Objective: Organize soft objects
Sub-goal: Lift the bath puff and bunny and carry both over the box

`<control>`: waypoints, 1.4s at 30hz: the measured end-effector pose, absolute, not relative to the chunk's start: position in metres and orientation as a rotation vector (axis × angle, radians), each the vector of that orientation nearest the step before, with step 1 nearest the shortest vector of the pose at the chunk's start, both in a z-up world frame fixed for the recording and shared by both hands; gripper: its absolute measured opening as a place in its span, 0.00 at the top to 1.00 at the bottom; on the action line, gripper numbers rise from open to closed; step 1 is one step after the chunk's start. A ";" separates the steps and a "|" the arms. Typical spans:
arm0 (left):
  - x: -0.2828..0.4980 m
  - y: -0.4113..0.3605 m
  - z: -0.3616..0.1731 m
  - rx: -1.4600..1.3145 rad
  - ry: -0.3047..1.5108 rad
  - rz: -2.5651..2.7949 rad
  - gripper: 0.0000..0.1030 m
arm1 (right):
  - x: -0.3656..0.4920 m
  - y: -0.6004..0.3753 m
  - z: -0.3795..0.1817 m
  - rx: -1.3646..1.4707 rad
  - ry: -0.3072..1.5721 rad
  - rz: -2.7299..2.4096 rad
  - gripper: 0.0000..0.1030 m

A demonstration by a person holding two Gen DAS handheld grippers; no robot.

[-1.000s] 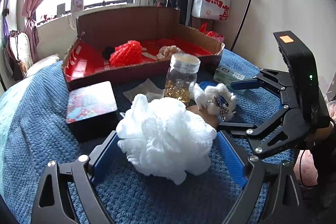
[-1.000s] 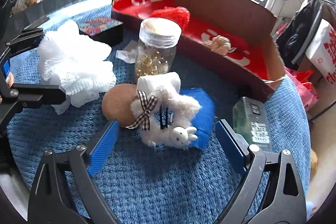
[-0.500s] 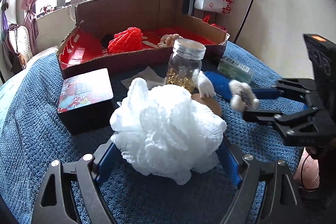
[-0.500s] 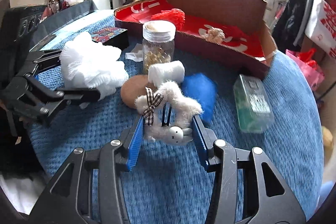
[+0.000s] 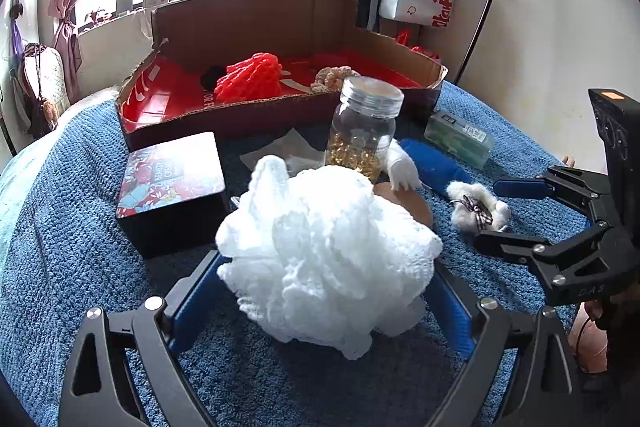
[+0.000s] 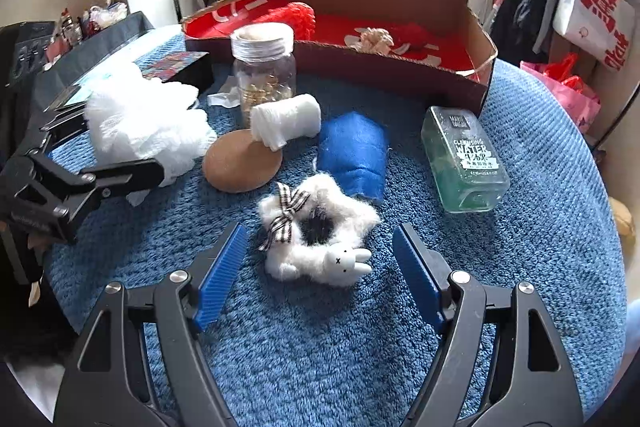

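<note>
Bright window glare, fisheye-warped edges

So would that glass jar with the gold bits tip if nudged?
The glass jar stands tall and upright on a soft knitted blanket, so it probably tips easily. Being round, it would likely roll. It looks only part-filled, so perhaps not heavy.

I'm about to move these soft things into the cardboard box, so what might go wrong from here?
1. The right gripper is opening; the fluffy scrunchie lies loose between its pads, so lifting now would likely leave it behind.
2. The white bath pouf bulges beyond the left gripper, also opening, and may slip out.
3. The glass jar stands before the box; a low carry could topple it.
</note>
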State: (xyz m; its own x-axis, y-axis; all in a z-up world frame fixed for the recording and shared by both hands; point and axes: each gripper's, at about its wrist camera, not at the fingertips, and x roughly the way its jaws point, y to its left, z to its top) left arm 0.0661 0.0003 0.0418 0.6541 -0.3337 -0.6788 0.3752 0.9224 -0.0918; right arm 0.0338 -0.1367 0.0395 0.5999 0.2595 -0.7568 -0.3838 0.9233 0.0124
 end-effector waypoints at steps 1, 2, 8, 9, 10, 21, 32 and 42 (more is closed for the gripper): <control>0.067 0.000 0.041 0.060 0.761 -0.399 0.16 | 0.036 -0.136 0.037 -0.159 0.853 0.359 0.27; 0.068 -0.001 0.041 0.062 0.765 -0.398 0.21 | 0.038 -0.136 0.035 -0.159 0.856 0.355 0.28; 0.069 -0.007 0.037 0.078 0.781 -0.409 0.40 | 0.032 -0.137 0.035 -0.115 0.838 0.390 0.55; 0.067 -0.006 0.038 0.074 0.776 -0.408 0.41 | 0.031 -0.138 0.036 -0.108 0.836 0.394 0.55; 0.066 -0.004 0.039 0.064 0.774 -0.410 0.42 | 0.029 -0.139 0.037 -0.105 0.835 0.394 0.55; 0.065 0.004 0.049 0.029 0.777 -0.406 0.45 | 0.033 -0.142 0.055 -0.126 0.803 0.373 0.55; 0.094 0.005 0.077 0.082 0.775 -0.386 0.45 | 0.071 -0.151 0.072 -0.186 0.801 0.333 0.55; 0.140 0.005 0.088 0.146 0.815 -0.361 0.45 | 0.109 -0.150 0.078 -0.243 0.809 0.339 0.55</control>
State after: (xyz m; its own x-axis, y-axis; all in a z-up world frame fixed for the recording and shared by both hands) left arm 0.1396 0.0053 0.0881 0.6289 -0.2584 -0.7333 0.3698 0.9291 -0.0103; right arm 0.1085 -0.1496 0.0778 0.6410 0.2020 -0.7405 -0.3855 0.9190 -0.0830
